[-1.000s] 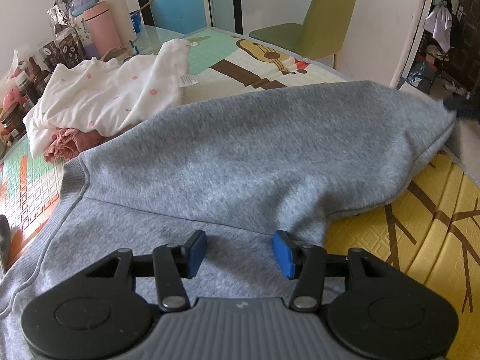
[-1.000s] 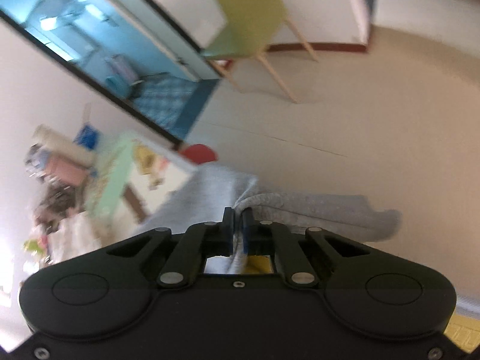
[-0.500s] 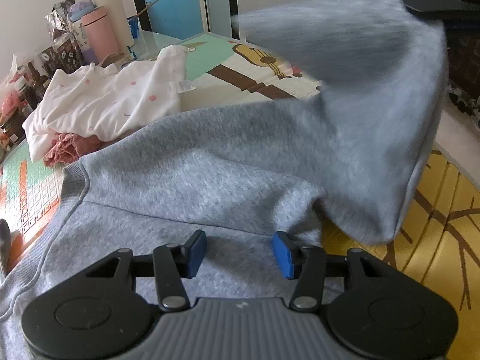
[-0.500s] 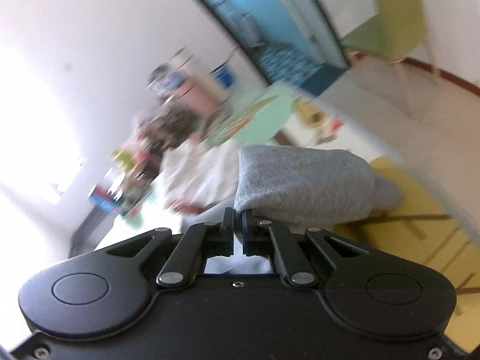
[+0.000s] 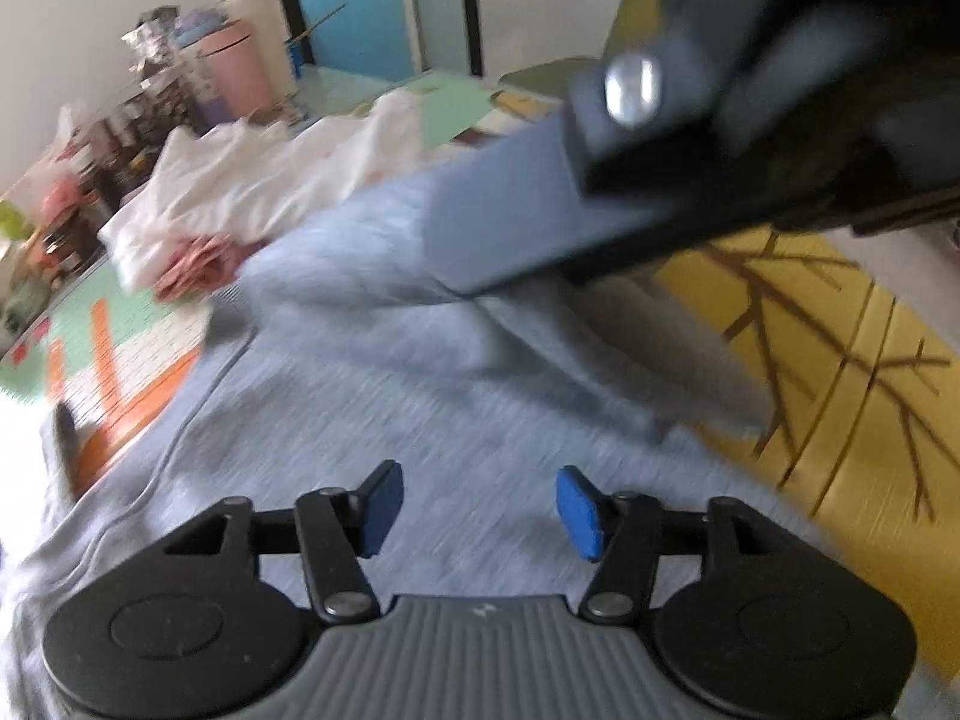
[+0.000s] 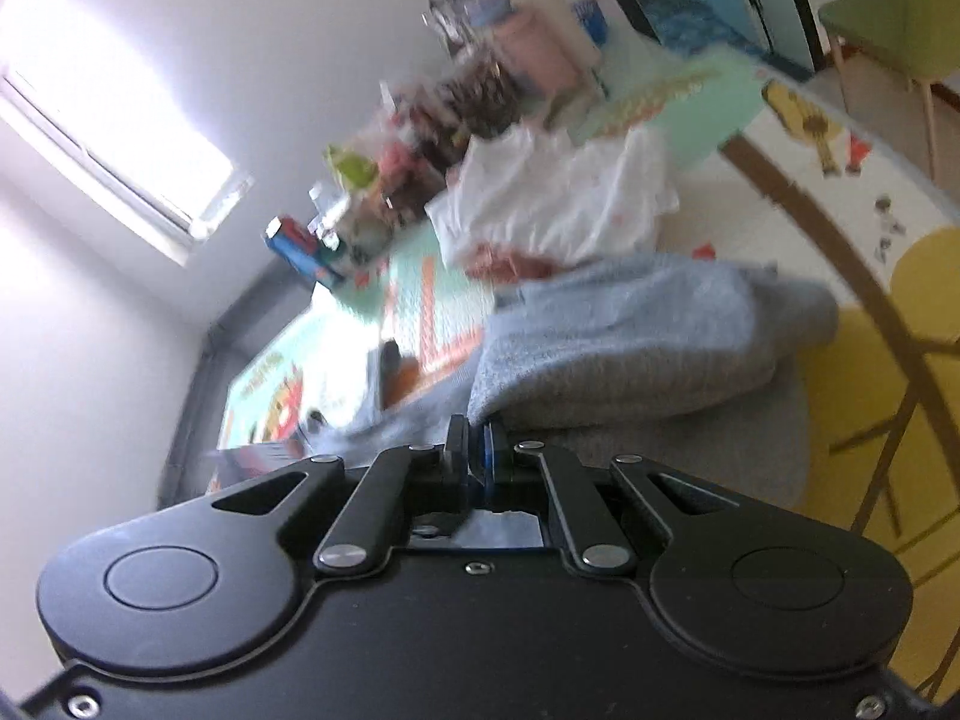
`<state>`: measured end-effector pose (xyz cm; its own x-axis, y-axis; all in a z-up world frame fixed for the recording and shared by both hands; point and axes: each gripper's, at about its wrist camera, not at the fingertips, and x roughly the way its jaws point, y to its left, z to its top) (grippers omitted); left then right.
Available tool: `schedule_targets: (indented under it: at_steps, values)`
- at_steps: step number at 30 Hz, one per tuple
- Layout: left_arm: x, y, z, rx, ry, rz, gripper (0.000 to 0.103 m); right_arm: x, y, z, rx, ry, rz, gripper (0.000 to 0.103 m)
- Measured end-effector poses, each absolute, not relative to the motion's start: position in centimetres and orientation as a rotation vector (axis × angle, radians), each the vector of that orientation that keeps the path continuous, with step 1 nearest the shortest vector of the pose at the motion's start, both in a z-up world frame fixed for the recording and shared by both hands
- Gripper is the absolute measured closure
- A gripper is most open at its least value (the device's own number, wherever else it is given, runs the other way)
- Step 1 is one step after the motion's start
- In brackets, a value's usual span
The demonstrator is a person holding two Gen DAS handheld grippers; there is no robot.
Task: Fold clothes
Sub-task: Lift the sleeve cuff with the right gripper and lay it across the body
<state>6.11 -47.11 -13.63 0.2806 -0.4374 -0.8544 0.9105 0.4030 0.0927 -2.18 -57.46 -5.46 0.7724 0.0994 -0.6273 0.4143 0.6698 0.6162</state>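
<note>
While your two grippers work over the play mat, the scene reads like this:

Left gripper (image 5: 477, 501): its jaws are opening at the bottom centre of the left wrist view; nothing is between the blue pads (image 5: 577, 510), only grey cloth lies under them.

Right gripper (image 6: 475, 456): clenched on a fold of the grey sweatshirt (image 6: 624, 354), at the centre of the right wrist view; you see the cloth coming out from between the pads. In the left wrist view its dark body fills the upper right, blurred.

Grey sweatshirt: spread over the middle and lower part of the left wrist view (image 5: 372, 420); one part is folded back over the body, toward the white garment.

White garment (image 5: 252, 180): heaped at the upper left, just behind the sweatshirt, on pink cloth (image 5: 192, 267).

Play mat (image 5: 852, 372): yellow with brown branches at the right.

Green chair (image 6: 888, 12): upper right corner of the right wrist view.
</note>
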Motion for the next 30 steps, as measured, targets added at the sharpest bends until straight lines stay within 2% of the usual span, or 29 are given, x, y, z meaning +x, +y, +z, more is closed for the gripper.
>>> schedule_targets:
  at_steps: [9,12,13,17,25,30]
  values:
    - [6.4,-41.6,-13.1,0.640,0.926,-0.922,0.026,0.2,-55.4,-10.5,0.834,0.915,-0.169,0.092]
    - [6.8,-40.5,-13.2,0.623,0.949,-0.896,0.025,0.1,-55.0,-11.2,0.832,0.964,-0.188,0.082]
    - [6.8,-40.2,-13.2,0.613,0.957,-0.891,0.025,0.0,-54.9,-11.4,0.831,0.980,-0.194,0.076]
    - [7.0,-39.4,-12.4,0.561,0.971,-0.894,0.025,-0.9,-54.2,-10.1,0.804,0.994,-0.194,0.067]
    - [6.5,-41.5,-8.9,0.501,0.890,-0.968,0.023,-3.8,-56.7,-4.4,0.675,0.876,-0.329,0.067]
    - [5.4,-44.9,-7.0,0.489,0.826,-1.027,0.023,-5.0,-60.4,-3.4,0.675,0.858,-0.441,0.065]
